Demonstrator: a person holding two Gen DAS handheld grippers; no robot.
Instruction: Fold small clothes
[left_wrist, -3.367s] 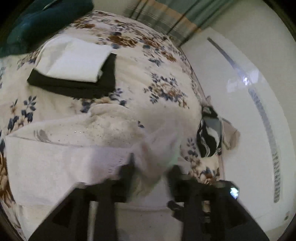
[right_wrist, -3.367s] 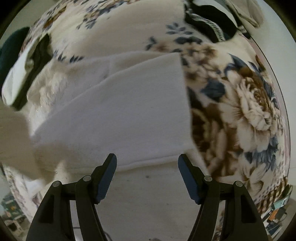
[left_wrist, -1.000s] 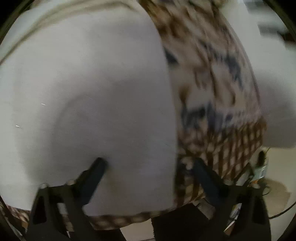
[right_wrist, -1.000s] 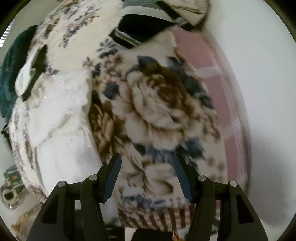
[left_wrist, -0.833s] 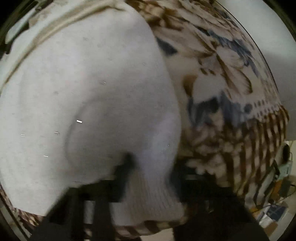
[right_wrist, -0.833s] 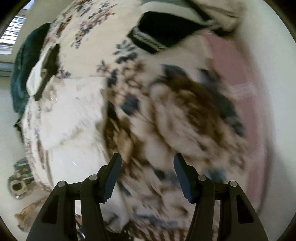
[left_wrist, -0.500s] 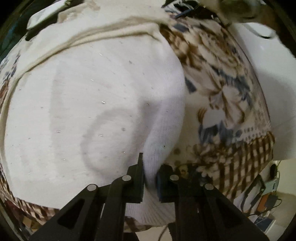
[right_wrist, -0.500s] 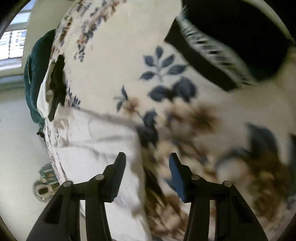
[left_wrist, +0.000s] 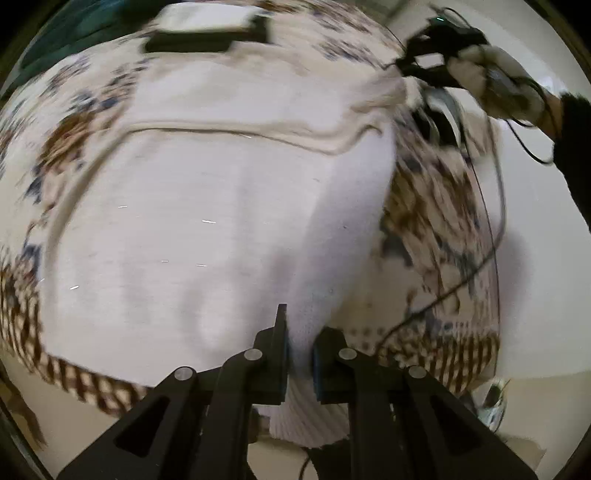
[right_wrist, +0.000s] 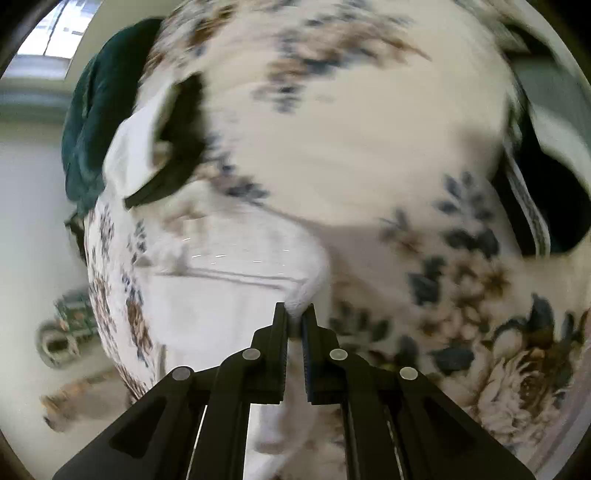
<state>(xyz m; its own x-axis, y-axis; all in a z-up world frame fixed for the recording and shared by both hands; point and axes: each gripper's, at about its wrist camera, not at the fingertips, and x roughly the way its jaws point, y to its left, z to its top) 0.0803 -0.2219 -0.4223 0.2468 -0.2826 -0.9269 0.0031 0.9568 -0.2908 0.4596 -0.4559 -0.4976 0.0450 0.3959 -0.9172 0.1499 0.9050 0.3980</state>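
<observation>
Grippers pinching white garment on floral bedspread

Left gripper (left_wrist: 299, 350) pinches the near hem of the white garment (left_wrist: 207, 229). Right gripper (right_wrist: 294, 325) pinches its far corner. Garment lies on the floral bedspread (right_wrist: 351, 129); folded stack (right_wrist: 147, 147) beyond.

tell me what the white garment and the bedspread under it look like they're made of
White garment: looks like soft matte knit, probably cotton or fleece; ribbed hem shows by the left tongs. Floral bedspread: printed woven fabric, matte; too blurred to tell more.
</observation>
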